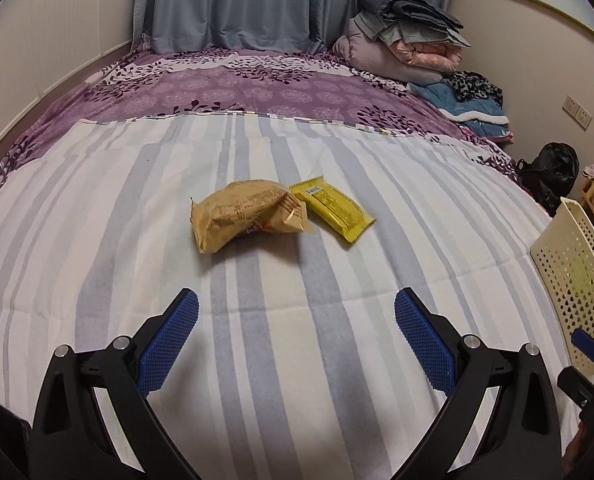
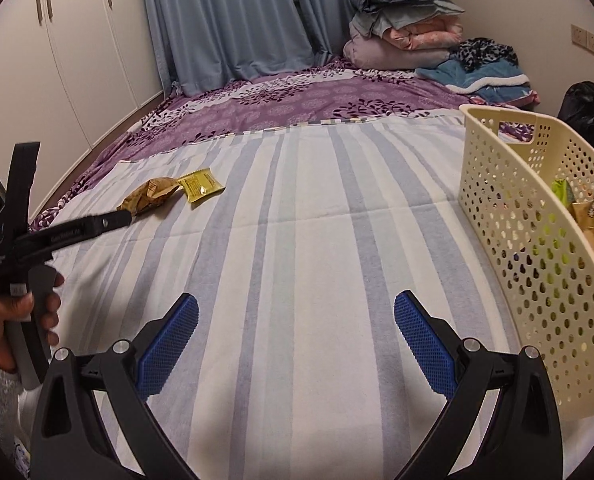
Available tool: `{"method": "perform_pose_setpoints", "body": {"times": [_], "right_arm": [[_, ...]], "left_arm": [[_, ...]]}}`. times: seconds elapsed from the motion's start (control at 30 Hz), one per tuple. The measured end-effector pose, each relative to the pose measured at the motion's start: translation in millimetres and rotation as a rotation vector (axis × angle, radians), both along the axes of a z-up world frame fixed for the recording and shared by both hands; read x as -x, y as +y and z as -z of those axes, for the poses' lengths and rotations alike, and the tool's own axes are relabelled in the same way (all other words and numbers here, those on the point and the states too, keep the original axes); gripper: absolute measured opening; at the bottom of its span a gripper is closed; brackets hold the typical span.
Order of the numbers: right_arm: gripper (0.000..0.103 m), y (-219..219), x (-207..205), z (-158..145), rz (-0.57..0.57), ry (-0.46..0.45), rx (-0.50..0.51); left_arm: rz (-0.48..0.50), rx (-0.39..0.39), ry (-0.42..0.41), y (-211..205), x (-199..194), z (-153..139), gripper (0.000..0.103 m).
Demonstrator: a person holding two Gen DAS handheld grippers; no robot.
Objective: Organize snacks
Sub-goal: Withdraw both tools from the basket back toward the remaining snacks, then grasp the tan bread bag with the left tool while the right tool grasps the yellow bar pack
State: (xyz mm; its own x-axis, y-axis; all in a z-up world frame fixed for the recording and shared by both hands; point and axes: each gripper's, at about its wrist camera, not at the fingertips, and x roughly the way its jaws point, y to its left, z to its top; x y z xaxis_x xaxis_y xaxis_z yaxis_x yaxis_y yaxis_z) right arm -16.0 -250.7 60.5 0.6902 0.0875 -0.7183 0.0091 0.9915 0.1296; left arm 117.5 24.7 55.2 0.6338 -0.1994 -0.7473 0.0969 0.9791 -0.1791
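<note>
A crumpled tan snack bag (image 1: pixel 247 214) lies on the striped sheet, touching a flat yellow packet (image 1: pixel 333 208) on its right. My left gripper (image 1: pixel 295 312) is open, a short way in front of both and holding nothing. In the right wrist view the tan bag (image 2: pixel 153 194) and yellow packet (image 2: pixel 200 187) lie far off to the left, just beyond the tip of the left gripper's black body (image 2: pixel 57 236) held in a hand (image 2: pixel 1 320). My right gripper (image 2: pixel 295 312) is open and empty over bare sheet. A cream perforated basket (image 2: pixel 537 256) with several snack packs inside stands to its right.
The basket (image 1: pixel 573 276) shows at the right edge of the left wrist view. A purple floral bedspread (image 1: pixel 237 88) covers the far bed. Folded quilts (image 1: pixel 405 36) and blue clothes (image 1: pixel 469 104) are piled at the back right. White wardrobe doors (image 2: pixel 57 60) line the left wall.
</note>
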Motion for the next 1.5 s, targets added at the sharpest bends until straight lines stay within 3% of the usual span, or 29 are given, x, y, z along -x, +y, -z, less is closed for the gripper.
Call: {"method": "perform_pose_setpoints", "body": {"times": [0.27,0.6,0.73,1.03,1.37,1.5], "right_arm": [[0.098,3,-16,12,-0.009,0.029,-0.011],[0.098,11,-39,25,-0.03,0.058,-0.02],[0.098,14,-45,28,-0.037,0.065,-0.021],[0.098,29,-60,32,-0.066,0.076,-0.015],[0.098,41,-74,31,-0.091,0.079,-0.004],[0.098,47,-79,32,-0.105,0.081,-0.002]], "left_arm": [[-0.025,0.026,-0.016,18,-52,1,0.1],[0.0,0.003,0.026,23,-99,26,0.1],[0.013,0.015,0.046,22,-109,35,0.1],[0.037,-0.052,0.047,19,-122,45,0.1],[0.073,-0.042,0.036,25,-127,50,0.1],[0.091,0.002,0.07,29,-131,56,0.1]]}}
